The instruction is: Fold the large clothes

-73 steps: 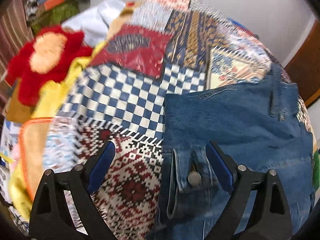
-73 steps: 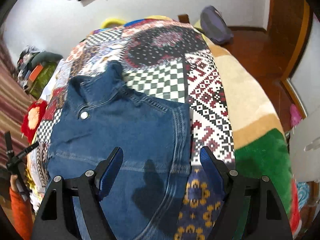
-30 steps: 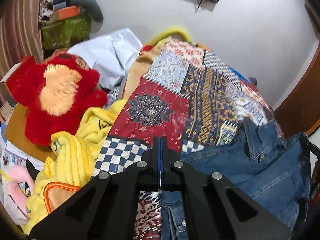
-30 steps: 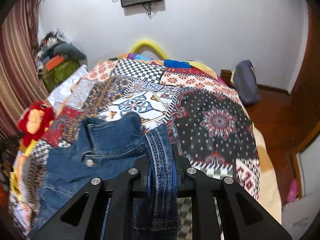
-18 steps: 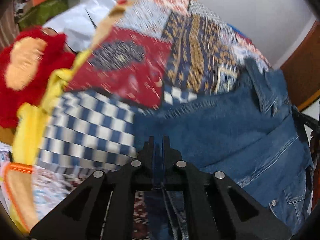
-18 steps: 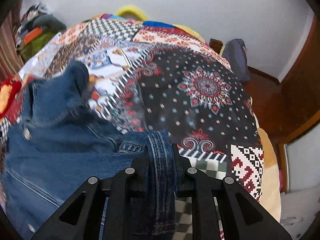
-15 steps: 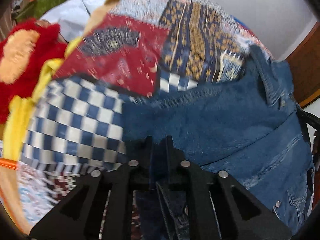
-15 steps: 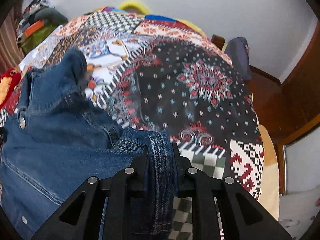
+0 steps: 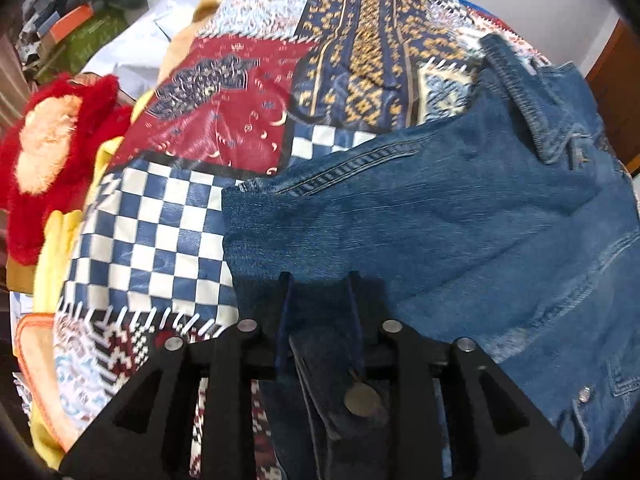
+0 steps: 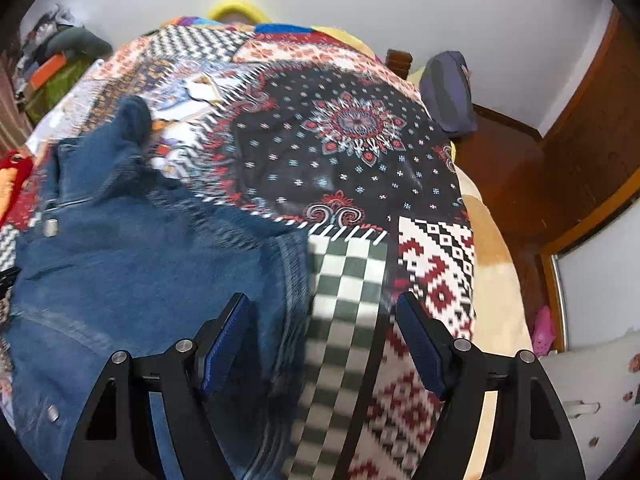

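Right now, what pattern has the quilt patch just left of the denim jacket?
Blue-and-white checks, beside the denim jacket; clearest in the left wrist view.

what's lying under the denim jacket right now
The denim jacket lies on a patchwork bedspread; checked and patterned patches show around its edges. Whatever sits beneath the jacket's middle is covered and can't be seen.

The denim jacket [image 10: 132,264] is motion-blurred along its right hem, its lower part cut off by the frame.
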Tool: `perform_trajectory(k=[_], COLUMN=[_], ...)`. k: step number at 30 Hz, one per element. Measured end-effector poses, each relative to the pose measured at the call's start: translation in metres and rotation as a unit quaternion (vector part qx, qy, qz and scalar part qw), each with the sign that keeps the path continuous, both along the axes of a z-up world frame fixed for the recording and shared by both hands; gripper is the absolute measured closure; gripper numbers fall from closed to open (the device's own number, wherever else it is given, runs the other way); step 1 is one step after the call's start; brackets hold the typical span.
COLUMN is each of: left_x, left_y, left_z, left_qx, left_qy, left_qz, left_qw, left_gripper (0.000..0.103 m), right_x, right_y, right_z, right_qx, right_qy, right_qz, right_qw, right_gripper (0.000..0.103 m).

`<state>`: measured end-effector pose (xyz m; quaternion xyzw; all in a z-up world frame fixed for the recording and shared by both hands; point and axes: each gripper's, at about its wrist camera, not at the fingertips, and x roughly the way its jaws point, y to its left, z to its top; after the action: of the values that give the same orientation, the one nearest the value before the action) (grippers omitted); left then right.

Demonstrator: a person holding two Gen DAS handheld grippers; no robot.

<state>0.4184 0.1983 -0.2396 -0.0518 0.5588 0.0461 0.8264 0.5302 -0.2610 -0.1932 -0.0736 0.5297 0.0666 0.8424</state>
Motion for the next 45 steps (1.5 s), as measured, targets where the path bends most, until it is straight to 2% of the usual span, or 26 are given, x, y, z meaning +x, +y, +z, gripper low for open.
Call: perform_trajectory(k=[3, 6, 8, 10, 12, 15, 20, 22, 26, 33, 41, 45], left_x=[-0.013, -0.028, -0.039, -0.053, -0.065, -0.083, -0.116, -0.133, -0.163, -0.211, -0.263, -0.285], left_y=[-0.007, -0.017, -0.023, -0.029, -0.034, -0.043, -0.052, -0.055, -0.059, -0.061, -0.048, -0.039], left_z=[0.022, 0.047, 0.064, 0.084, 0.101, 0.122, 0.143, 0.147, 0.143, 0.108, 0.059, 0.034], left_qx=[-0.007, 0.004, 0.007, 0.012, 0.015, 0.022, 0.029, 0.032, 0.03, 0.035, -0.023, -0.065], left_qy=[-0.022, -0.047, -0.063, -0.082, -0.099, -0.123, -0.157, -0.167, -0.166, -0.122, -0.057, -0.024], left_qz=[-0.005, -0.012, -0.016, -0.018, -0.022, -0.025, -0.021, -0.019, -0.018, -0.003, 0.044, 0.073], left_qw=[0.9997, 0.9988, 0.9978, 0.9964, 0.9947, 0.9918, 0.9869, 0.9852, 0.9855, 0.9919, 0.9971, 0.9949], left_gripper=[0.064, 0.057, 0.047, 0.042, 0.04, 0.032, 0.014, 0.012, 0.009, 0.009, 0.009, 0.009], right_x=[-0.018, -0.039, -0.054, -0.066, -0.083, -0.106, -0.146, -0.164, -0.2, -0.257, -0.308, -0.325], right_y=[0.002, 0.001, 0.001, 0.002, 0.004, 0.004, 0.005, 0.004, 0.004, -0.009, -0.029, -0.04], right_z=[0.022, 0.048, 0.065, 0.078, 0.094, 0.111, 0.129, 0.132, 0.129, 0.1, 0.059, 0.038], right_qx=[0.021, 0.053, 0.073, 0.083, 0.089, 0.097, 0.094, 0.095, 0.085, 0.085, 0.11, 0.128], right_qy=[-0.008, -0.015, -0.021, -0.03, -0.043, -0.057, -0.078, -0.082, -0.085, -0.054, 0.002, 0.034], right_qz=[0.004, 0.001, 0.001, 0.003, 0.006, 0.01, 0.025, 0.029, 0.037, 0.034, 0.002, -0.02], right_qw=[1.0, 0.998, 0.997, 0.996, 0.995, 0.994, 0.992, 0.992, 0.992, 0.994, 0.994, 0.991], right_gripper=[0.03, 0.029, 0.029, 0.029, 0.029, 0.029, 0.028, 0.028, 0.028, 0.028, 0.028, 0.028])
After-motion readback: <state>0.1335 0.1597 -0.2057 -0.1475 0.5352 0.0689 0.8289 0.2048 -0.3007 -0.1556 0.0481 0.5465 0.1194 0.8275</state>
